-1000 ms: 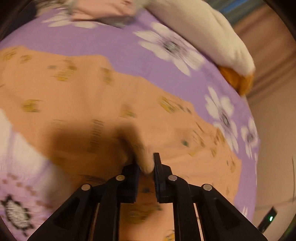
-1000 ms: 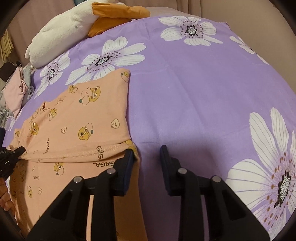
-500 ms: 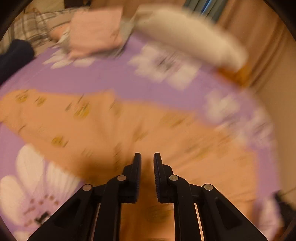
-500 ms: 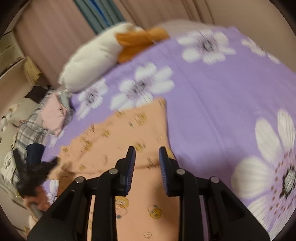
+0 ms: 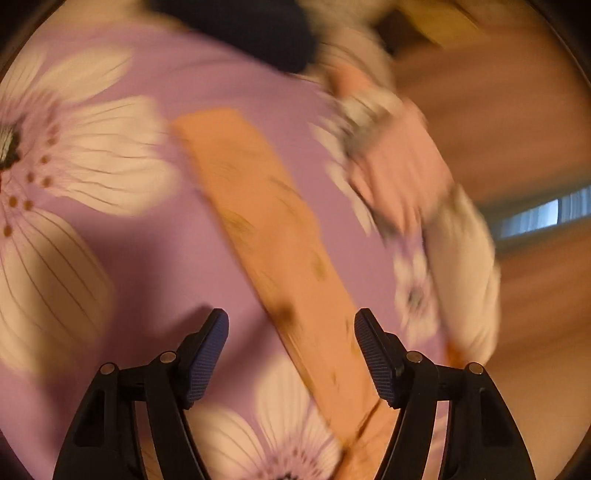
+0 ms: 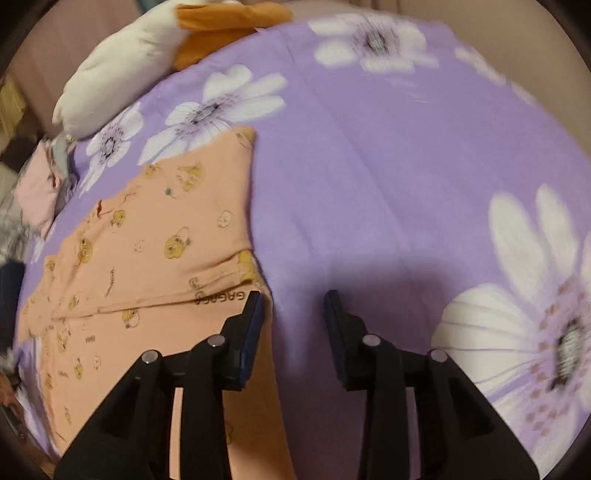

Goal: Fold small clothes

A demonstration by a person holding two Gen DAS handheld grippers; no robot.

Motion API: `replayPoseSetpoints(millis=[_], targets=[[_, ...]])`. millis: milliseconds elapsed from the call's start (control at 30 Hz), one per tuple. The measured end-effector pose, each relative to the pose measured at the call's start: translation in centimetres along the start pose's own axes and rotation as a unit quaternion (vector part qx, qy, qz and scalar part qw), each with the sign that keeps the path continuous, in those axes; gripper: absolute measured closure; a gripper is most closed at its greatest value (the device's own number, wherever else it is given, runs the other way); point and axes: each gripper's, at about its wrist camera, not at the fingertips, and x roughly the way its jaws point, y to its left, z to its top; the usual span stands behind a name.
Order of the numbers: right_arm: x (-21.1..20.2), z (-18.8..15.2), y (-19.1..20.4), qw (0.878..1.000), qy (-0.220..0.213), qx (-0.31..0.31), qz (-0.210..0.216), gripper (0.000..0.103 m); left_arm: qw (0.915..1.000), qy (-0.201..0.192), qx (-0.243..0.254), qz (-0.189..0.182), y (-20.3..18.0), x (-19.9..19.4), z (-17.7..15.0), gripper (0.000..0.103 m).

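Note:
The orange printed garment [image 6: 147, 258] lies on the purple flowered sheet [image 6: 406, 184], with one part folded over along a hem across its middle. My right gripper [image 6: 293, 306] hovers at the garment's right edge. Its jaws are opening, its left finger [image 6: 251, 325] is over the edge, and only sheet shows between the jaws. The left wrist view is blurred. There the garment [image 5: 266, 236] shows as a long diagonal strip. My left gripper [image 5: 291, 332] is above its near end, jaws opening wide and gripping nothing.
A white and orange plush toy [image 6: 122, 74] lies at the bed's far left. A pile of pink and grey clothes [image 6: 37, 188] sits beside it, also blurred in the left wrist view as pink clothes [image 5: 399, 177]. A dark bundle [image 5: 258, 33] lies at the top.
My left gripper let go of the orange fabric, swung away while rolling, and spread its jaws wide. My right gripper rose, came back to the garment's edge, and its jaws stand slightly wider.

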Motion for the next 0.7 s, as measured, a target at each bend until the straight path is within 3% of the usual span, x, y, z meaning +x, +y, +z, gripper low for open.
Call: replayPoseSetpoints(millis=[67, 133, 267, 300, 333, 367, 467, 567, 667, 700], targets=[[-0.2, 0.3, 0.0, 1.0, -0.003, 0.008, 0.002, 0.069, 0.9975, -0.002, -0.048, -0.051, 2.7, 0.2, 2.7, 0.034], [-0.1, 0.0, 0.6, 1.0, -0.007, -0.008, -0.008, 0.067, 0.9956, 0.005, -0.07, -0.063, 3.9, 1.1, 4.2, 0.04], [0.1, -0.8, 2.5, 0.996, -0.027, -0.065, -0.047, 0.062, 0.9927, 0.046, -0.039, -0.104, 3.8, 3.9, 5.8, 0.059], [0.2, -1.0, 2.9, 0.995, -0.031, -0.075, -0.056, 0.061, 0.9939, 0.043, -0.025, -0.098, 3.6, 4.5, 5.8, 0.066], [0.3, -1.0, 3.1, 0.994, -0.034, -0.081, -0.063, 0.061, 0.9952, 0.043, -0.02, -0.085, 3.9, 4.9, 6.1, 0.086], [0.4, -0.9, 3.1, 0.993, -0.036, -0.086, -0.069, 0.06, 0.9965, 0.046, -0.021, -0.067, 4.4, 5.5, 6.3, 0.096], [0.4, -0.7, 2.7, 0.994, -0.039, -0.079, -0.063, 0.06, 0.9982, 0.034, 0.002, -0.05, 4.1, 5.2, 6.3, 0.096], [0.4, -0.7, 2.5, 0.994, -0.037, -0.079, -0.058, 0.059, 0.9981, 0.007, 0.056, 0.022, 1.9, 4.6, 5.1, 0.097], [0.4, -0.7, 2.8, 0.994, -0.036, -0.086, -0.06, 0.059, 0.9809, -0.034, 0.151, 0.118, -2.5, 3.7, 2.9, 0.102], [0.4, -0.7, 2.7, 0.994, -0.037, -0.084, -0.058, 0.058, 0.9773, -0.034, 0.174, 0.116, -3.9, 4.5, 2.7, 0.102]])
